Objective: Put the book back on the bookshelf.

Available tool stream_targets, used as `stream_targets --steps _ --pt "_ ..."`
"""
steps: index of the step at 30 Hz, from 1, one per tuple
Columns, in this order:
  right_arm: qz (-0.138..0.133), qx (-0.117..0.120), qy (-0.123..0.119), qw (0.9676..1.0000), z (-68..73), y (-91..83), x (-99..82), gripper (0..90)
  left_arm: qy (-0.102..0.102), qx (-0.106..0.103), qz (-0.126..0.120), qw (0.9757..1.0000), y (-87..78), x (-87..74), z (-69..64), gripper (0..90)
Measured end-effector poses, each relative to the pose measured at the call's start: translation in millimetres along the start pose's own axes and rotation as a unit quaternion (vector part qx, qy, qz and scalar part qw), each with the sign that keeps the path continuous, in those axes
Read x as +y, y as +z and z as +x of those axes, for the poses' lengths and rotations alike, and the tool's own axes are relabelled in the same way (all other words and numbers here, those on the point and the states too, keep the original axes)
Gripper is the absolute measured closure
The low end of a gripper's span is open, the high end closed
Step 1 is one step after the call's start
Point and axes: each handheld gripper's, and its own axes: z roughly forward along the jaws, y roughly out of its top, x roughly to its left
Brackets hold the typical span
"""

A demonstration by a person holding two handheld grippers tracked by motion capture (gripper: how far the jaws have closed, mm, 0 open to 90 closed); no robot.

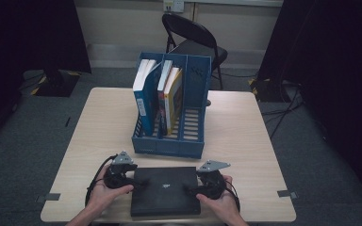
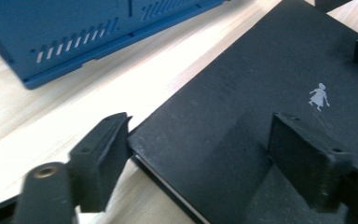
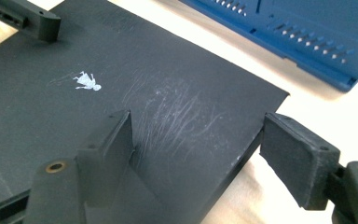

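Note:
A black book (image 1: 165, 190) with a small white figure on its cover lies flat near the table's front edge. My left gripper (image 1: 136, 181) is at the book's far left corner. In the left gripper view its jaws (image 2: 200, 135) stand open: one pad sits beside the book's (image 2: 261, 84) edge over the table, the other over the cover. My right gripper (image 1: 191, 188) is at the far right corner. Its jaws (image 3: 198, 130) are open too, one over the scratched cover (image 3: 144, 70) and one just outside the edge. Neither pair presses on the book.
A blue file holder (image 1: 169, 108) with three upright books stands just beyond the black book, and its slotted wall (image 2: 74, 37) (image 3: 298, 32) is close to both grippers. A folding chair (image 1: 193, 37) stands behind the wooden table (image 1: 245, 136). Bare tabletop lies left and right.

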Motion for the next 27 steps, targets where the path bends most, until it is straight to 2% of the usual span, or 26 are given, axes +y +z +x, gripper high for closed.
stream_targets --steps 4,10,12,13,14,17,19,24,27 --pt "-0.003 0.005 -0.007 1.0 -1.2 4.7 4.1 26.0 -0.003 0.0 0.011 0.9999 -3.7 -0.1 1.5 22.4" --pt "-0.002 0.021 -0.02 0.9996 -2.5 13.6 11.9 26.4 -0.001 0.002 0.003 1.0 -6.2 -1.1 5.2 26.1" --pt "-0.004 0.027 -0.024 0.9994 -2.4 16.8 13.8 26.5 -0.001 -0.016 -0.002 0.9999 -5.6 -0.4 6.3 28.2" --pt "-0.004 0.027 -0.024 0.9994 -2.4 16.8 13.8 26.5 -0.007 -0.016 -0.001 0.9999 -5.0 -0.1 6.1 28.2" --pt "-0.002 0.03 -0.027 0.9992 -0.5 21.6 18.4 26.7 -0.005 -0.019 -0.002 0.9998 -4.6 -0.1 5.2 32.0" --pt "0.002 0.029 -0.03 0.9991 2.5 25.9 23.3 26.7 0.005 -0.028 0.003 0.9996 -3.5 0.2 3.5 34.3" --pt "0.002 0.038 -0.037 0.9986 6.3 36.3 31.6 27.1 0.014 -0.036 0.007 0.9992 -3.2 0.7 2.2 34.4" --pt "0.0 0.048 -0.044 0.9979 11.9 49.1 41.7 27.6 0.013 -0.045 0.006 0.9989 -2.0 0.1 1.3 35.2" --pt "-0.001 0.05 -0.047 0.9976 16.3 56.0 47.1 27.5 0.009 -0.058 0.003 0.9983 -1.5 -1.1 4.2 36.4"
